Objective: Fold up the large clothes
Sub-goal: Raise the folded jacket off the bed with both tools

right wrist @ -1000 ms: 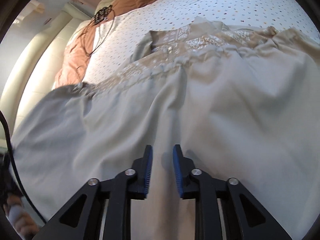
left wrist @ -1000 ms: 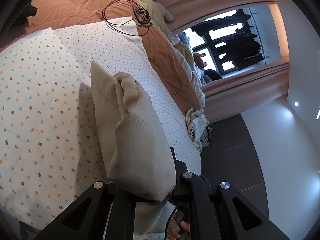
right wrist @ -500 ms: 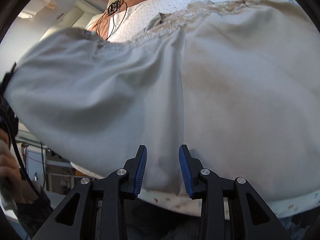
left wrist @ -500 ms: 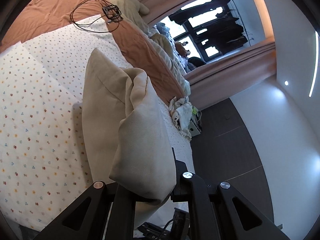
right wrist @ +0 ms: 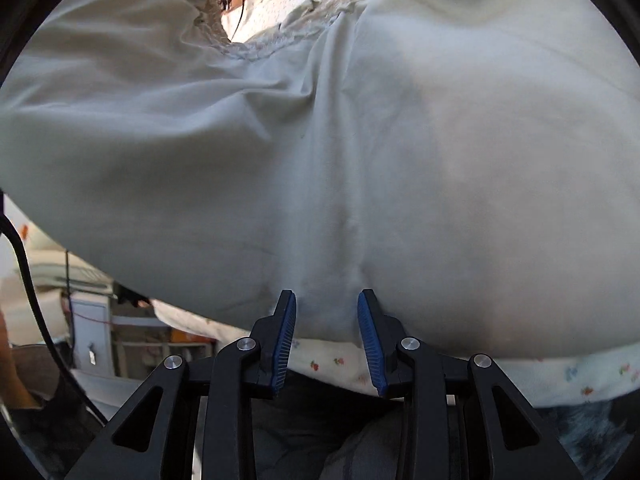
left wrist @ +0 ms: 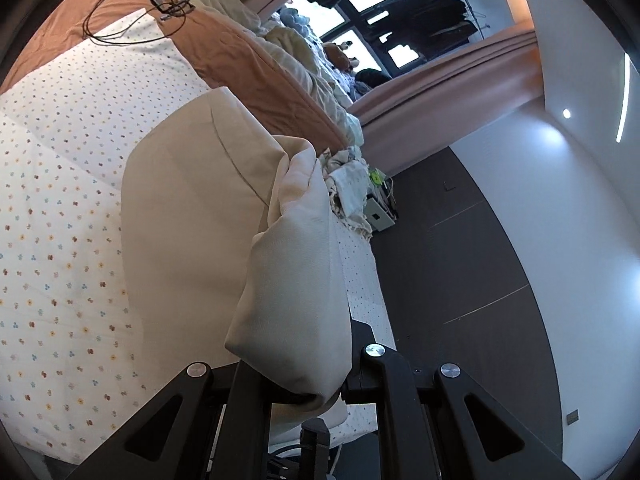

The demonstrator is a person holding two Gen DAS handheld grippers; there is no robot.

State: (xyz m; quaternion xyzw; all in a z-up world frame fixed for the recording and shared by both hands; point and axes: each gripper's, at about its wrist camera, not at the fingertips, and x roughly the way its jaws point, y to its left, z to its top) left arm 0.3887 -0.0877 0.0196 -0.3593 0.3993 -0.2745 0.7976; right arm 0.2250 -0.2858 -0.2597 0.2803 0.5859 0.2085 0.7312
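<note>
Gripping a bunched fold of the beige dress [left wrist: 292,272], your left claw [left wrist: 296,376] holds it lifted over the bed [left wrist: 52,248]. Your right claw [right wrist: 326,336] is released, its blue pads [right wrist: 285,340] straddling the dress hem at the bed's edge. Farther off, a cable [left wrist: 132,12] lies on the brown blanket [left wrist: 240,60].

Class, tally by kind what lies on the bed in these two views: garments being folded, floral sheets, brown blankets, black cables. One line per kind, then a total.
Beige embroidered garment, held by the left gripper: 1
White floral-print bedsheet: 1
Rust-brown blanket: 1
Coiled black cable: 1
Total: 4
</note>
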